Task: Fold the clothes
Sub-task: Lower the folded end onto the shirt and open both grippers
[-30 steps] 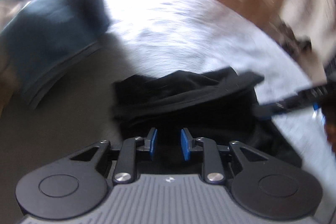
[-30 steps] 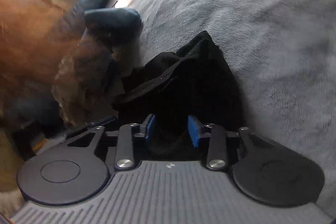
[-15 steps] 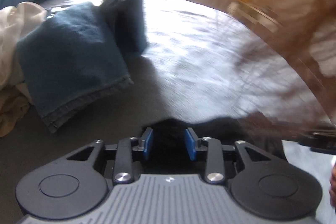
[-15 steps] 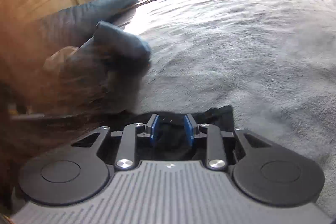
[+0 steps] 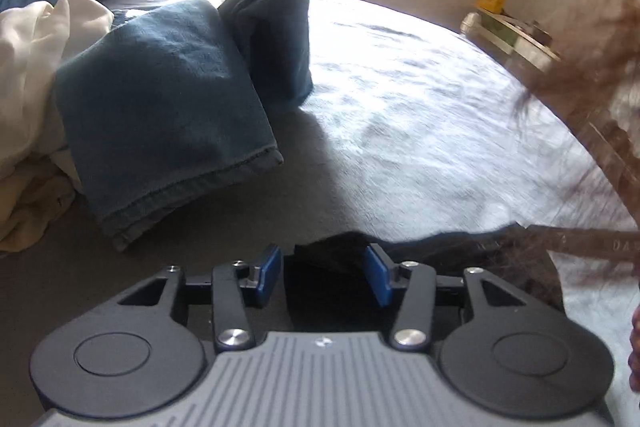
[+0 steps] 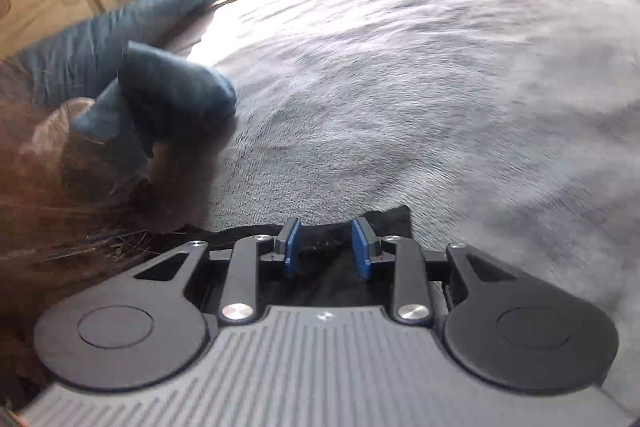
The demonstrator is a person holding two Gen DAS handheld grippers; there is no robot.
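Here my left gripper (image 5: 325, 275), jaws just spreading, straddles the limp black garment (image 5: 336, 255) at the bed's (image 5: 420, 115) near edge, my right gripper (image 6: 325, 247) loosely apart over it, so the slack knit could slump; folded denim (image 5: 160, 107) lies beyond.
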